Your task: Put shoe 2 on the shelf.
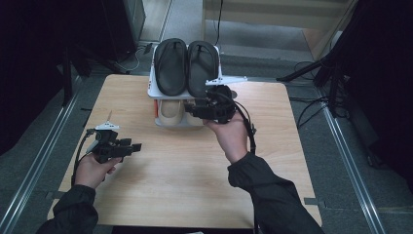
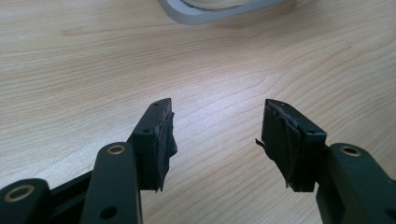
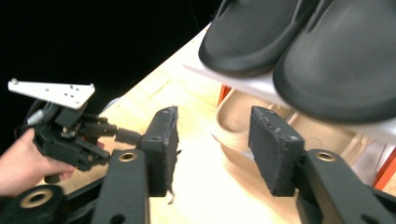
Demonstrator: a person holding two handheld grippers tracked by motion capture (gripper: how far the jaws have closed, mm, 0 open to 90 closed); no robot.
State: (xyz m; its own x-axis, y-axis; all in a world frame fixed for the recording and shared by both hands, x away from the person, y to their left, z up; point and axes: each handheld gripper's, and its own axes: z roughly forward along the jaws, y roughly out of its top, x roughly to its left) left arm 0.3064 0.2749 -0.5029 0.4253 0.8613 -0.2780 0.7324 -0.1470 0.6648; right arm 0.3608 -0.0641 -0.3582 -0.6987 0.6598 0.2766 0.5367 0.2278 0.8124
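Nearest the person, the left gripper point(image 1: 137, 146) rests low over the front left of the tabletop point(image 1: 185, 185), held in the left hand point(image 1: 92, 170). Its jaws stand well apart with nothing between them. In the left gripper view they point across bare wood toward the grey base of the rack point(image 2: 196, 16), which lies well off at the top edge.

Farther in, the right hand point(image 1: 233, 134) holds the right gripper point(image 1: 187, 109) up against the front of the rack point(image 1: 153, 92), level with its lower shelf. In the right gripper view the jaws are apart and hold nothing. Between and just beyond them lies the toe of a beige slipper point(image 3: 233, 119) on the lower shelf. Whether a pad touches it cannot be told. The same view shows the left gripper point(image 3: 126, 136) farther off at the left, with its pale three-cornered plate on top.

The rack stands at the far middle of the tabletop, a white two-level stand with red side parts. The beige slipper point(image 1: 170, 111) sits on the lower level, its toe toward the person.

On the top level, farthest away, two black slippers lie side by side and touching, the left one point(image 1: 170, 66) and the right one point(image 1: 202, 66), soles up or tops down cannot be told from here. In the right gripper view they overhang the shelf edge point(image 3: 261, 86) just above the beige slipper.
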